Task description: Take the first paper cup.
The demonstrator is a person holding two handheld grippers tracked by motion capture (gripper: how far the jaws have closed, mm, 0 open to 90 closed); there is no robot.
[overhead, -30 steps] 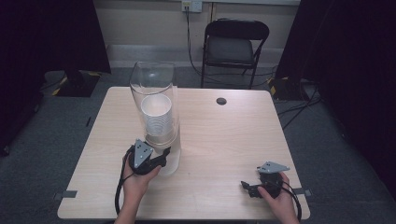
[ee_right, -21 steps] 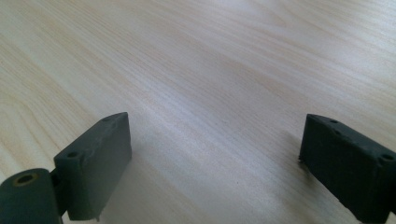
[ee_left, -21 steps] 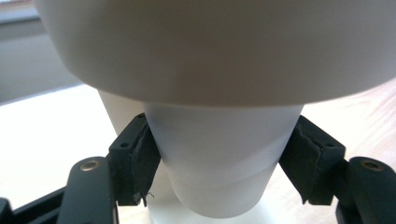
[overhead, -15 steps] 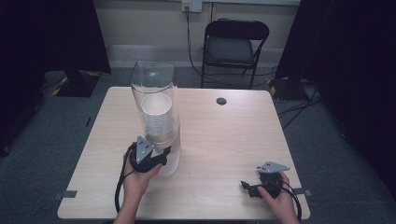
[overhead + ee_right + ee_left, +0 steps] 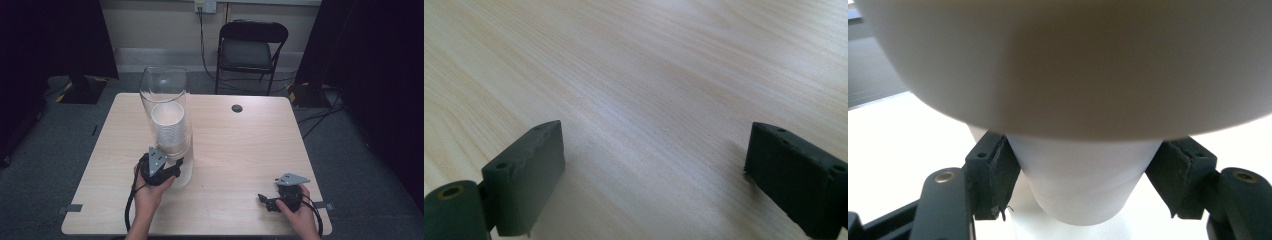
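— Tongs first: what did each hold?
— Left tongs (image 5: 1083, 185) were clenched on the lowest paper cup (image 5: 1080, 180) under the clear dispenser tube (image 5: 165, 112); right tongs (image 5: 649, 175) lay released on the desk (image 5: 240, 150) (nothing between them).
— Risk?
— Pulling askew could have crushed the cup, or tipped the tube farther back.

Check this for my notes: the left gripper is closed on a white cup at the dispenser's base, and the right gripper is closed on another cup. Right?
Not quite. The right gripper holds nothing: the right gripper view shows its jaws open over bare table. The left gripper does clamp the white cup.
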